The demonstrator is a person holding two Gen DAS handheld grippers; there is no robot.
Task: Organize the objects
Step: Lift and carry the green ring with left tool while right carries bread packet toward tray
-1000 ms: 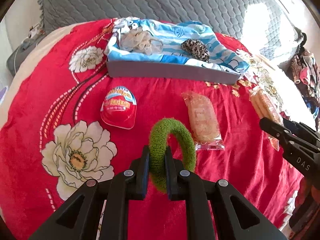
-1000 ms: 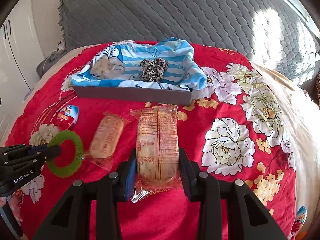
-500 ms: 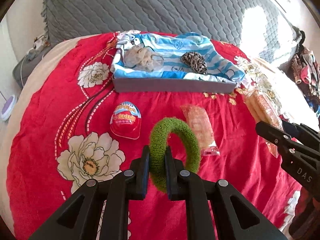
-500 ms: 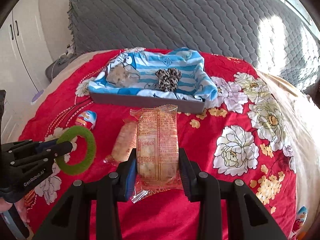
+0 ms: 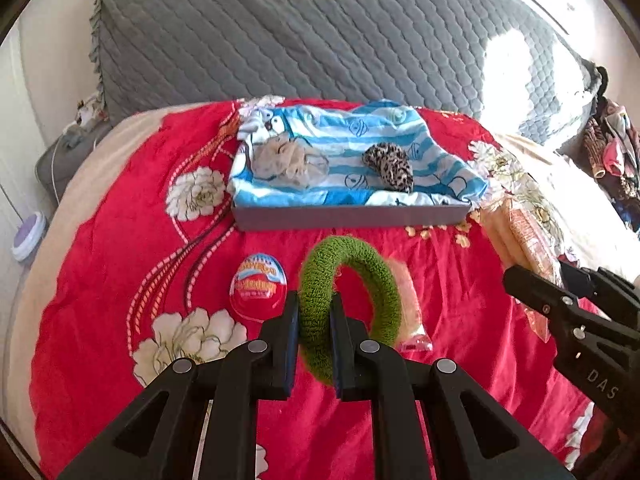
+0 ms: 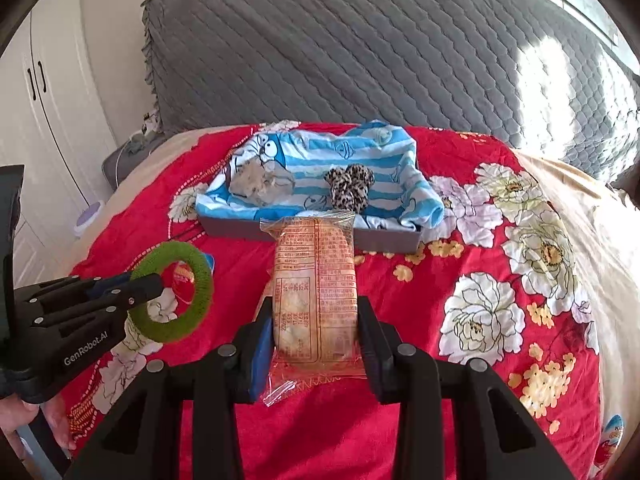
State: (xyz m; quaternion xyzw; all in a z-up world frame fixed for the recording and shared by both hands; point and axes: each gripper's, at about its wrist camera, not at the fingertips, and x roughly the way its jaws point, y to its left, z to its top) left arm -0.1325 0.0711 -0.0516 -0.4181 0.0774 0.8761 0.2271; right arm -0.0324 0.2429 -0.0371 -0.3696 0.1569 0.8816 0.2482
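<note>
My left gripper [image 5: 314, 320] is shut on a fuzzy green hair tie [image 5: 352, 276], held upright above the red floral bedspread; the same green hair tie [image 6: 176, 292] shows at the left of the right wrist view. My right gripper [image 6: 316, 320] is shut on a clear-wrapped snack packet [image 6: 316, 276], lifted off the bed. Ahead lies a grey tray [image 5: 348, 216] lined with a blue striped cloth, holding a beige scrunchie [image 5: 286, 160] and a leopard-print scrunchie [image 5: 390, 164]. A red egg-shaped toy [image 5: 258, 286] and another wrapped snack [image 5: 408, 300] lie on the bed below the hair tie.
A grey quilted headboard [image 5: 320, 40] rises behind the tray. Clothes [image 5: 612, 148] are piled at the far right. White wardrobe doors [image 6: 40, 120] stand at the left. Another egg toy [image 6: 612, 436] sits at the bed's right edge. A small purple-topped object [image 5: 28, 240] lies on the floor.
Both grippers have risen with their loads, so the bed and tray look farther away. The green hair tie now overlaps the snack on the bed. Grips are unchanged.
</note>
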